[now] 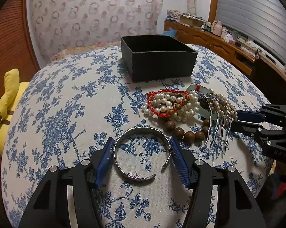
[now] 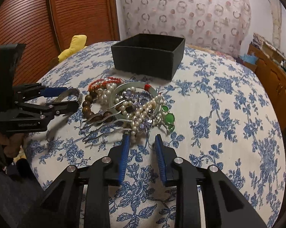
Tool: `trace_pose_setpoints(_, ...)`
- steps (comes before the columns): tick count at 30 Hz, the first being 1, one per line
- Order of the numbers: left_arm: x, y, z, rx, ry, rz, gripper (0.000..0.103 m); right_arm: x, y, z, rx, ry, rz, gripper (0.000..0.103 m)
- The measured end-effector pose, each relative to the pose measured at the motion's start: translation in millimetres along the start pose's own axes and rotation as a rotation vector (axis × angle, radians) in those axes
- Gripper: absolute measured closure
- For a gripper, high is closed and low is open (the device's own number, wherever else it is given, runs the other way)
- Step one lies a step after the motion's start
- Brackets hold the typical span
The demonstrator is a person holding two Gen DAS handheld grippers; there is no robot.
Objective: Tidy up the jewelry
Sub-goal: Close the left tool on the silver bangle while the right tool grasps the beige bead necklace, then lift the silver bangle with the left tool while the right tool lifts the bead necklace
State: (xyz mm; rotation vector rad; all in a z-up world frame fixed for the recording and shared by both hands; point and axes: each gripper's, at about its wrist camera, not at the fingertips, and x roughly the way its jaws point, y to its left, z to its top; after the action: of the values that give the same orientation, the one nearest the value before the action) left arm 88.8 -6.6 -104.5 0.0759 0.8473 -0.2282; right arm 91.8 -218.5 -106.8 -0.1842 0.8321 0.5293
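**Left gripper brackets the silver cuff; right waits at the jewelry heap**

We see our left gripper (image 1: 142,142) low over the tablecloth (image 1: 67,104), w/ the silver cuff bangle (image 1: 142,153) lying flat between its two blue pads (image 1: 105,159). Jaws are spread; the pads sit just beside the cuff's outer edges on both sides, but we can't tell if either actually touches metal. The cuff's gap faces toward the camera, lower right. From the right wrist view the same cuff (image 2: 69,95) shows between the left gripper's fingers (image 2: 67,97), resting on the cloth.

Our right gripper (image 2: 142,138) is spread too, holding nothing, tips just short of the near edge of the jewelry pile (image 2: 135,106). In the pile: pearl strands (image 1: 171,104), a red cord bracelet (image 1: 158,102), a pale jade bangle (image 2: 135,85) w/ a red wrap, wooden beads (image 1: 184,131), a metal hair comb (image 1: 217,134) w/ wavy prongs, and green-stone earrings (image 2: 168,116). All tangled or overlapping; the comb's prongs point toward the table's near edge.

The black box (image 1: 158,57) stands open behind the pile, apart from it; we can't see its floor. A yellow plush (image 1: 10,98) sits off the table's left side.
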Motion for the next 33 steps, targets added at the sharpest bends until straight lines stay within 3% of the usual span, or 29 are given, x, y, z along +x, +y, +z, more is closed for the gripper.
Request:
trace_pose_setpoints(2,0,-1,0,0.003,0.002,0.0,0.046,1,2,1,-0.011,0.001,-0.008,0.077)
trace_pose_setpoints(5,0,-1,0,0.002,0.002,0.001,0.046,1,2,0,-0.036,0.002,-0.029,0.098)
trace_pose_setpoints(12,0,0,0,-0.003,0.001,-0.003,0.046,-14,-10,1,-0.03,-0.026,-0.039,0.098)
trace_pose_setpoints(33,-21,3,13,-0.027,-0.085,-0.025,0.046,-95,-22,65,-0.093,-0.29,-0.082,0.098)
